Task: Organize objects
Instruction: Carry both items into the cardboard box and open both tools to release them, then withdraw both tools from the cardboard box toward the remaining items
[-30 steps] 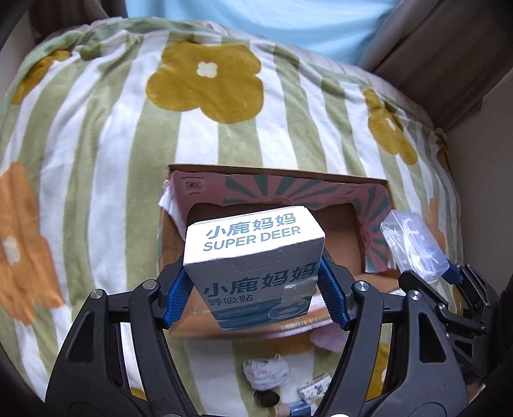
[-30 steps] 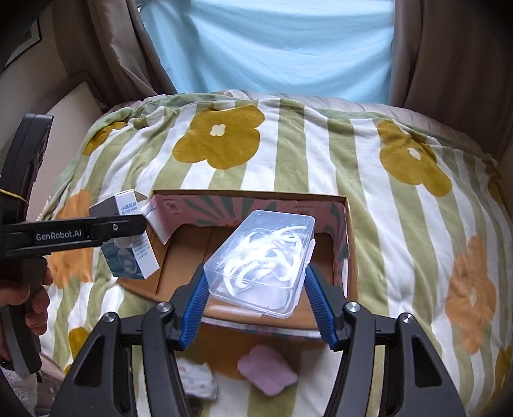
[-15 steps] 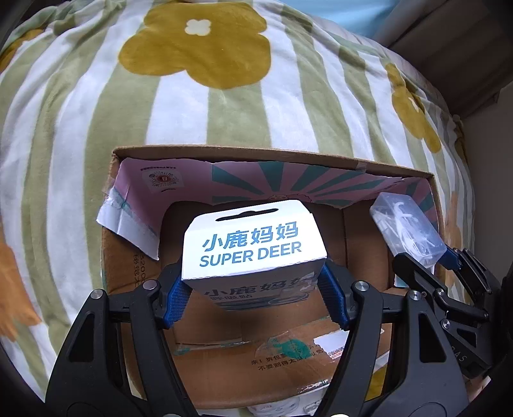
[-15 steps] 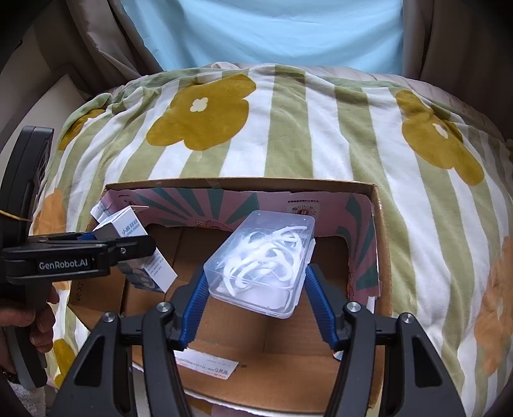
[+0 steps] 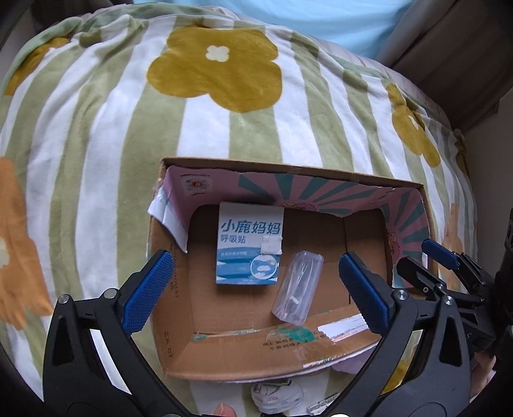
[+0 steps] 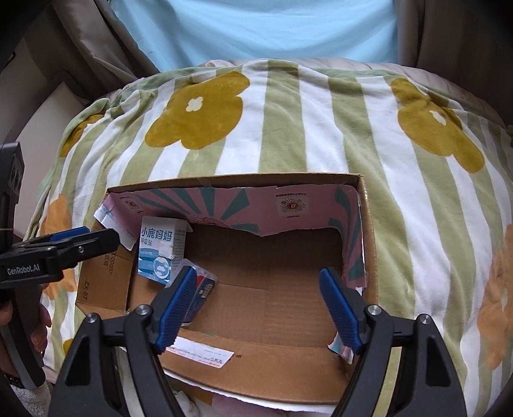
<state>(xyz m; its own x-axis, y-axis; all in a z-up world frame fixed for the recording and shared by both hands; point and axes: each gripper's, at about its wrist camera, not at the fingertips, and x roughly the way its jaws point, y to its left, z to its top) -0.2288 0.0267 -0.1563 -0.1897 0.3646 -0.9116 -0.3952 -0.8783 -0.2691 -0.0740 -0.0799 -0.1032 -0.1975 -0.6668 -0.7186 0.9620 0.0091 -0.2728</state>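
Observation:
An open cardboard box (image 5: 170, 327) (image 6: 365, 231) lies on the flowered blanket. Inside it a white and blue "Super Deer" carton (image 5: 249, 243) (image 6: 160, 248) lies flat at the left rear, and a clear plastic case (image 5: 298, 288) (image 6: 200, 287) lies just right of it. My left gripper (image 5: 256, 288) is open and empty above the box's near half. My right gripper (image 6: 256, 308) is open and empty over the box floor; its left finger hides part of the clear case. The right gripper also shows at the right edge of the left wrist view (image 5: 449, 272).
A green and white striped blanket (image 5: 96, 128) with yellow and orange flowers covers the bed. Small packets and a pink item (image 5: 275, 394) lie on it in front of the box. Curtains (image 6: 256, 29) and walls close the far side.
Both grippers opened over the box. The Super Deer carton dropped from the left gripper and the clear case from the right one; both now lie on the box floor.

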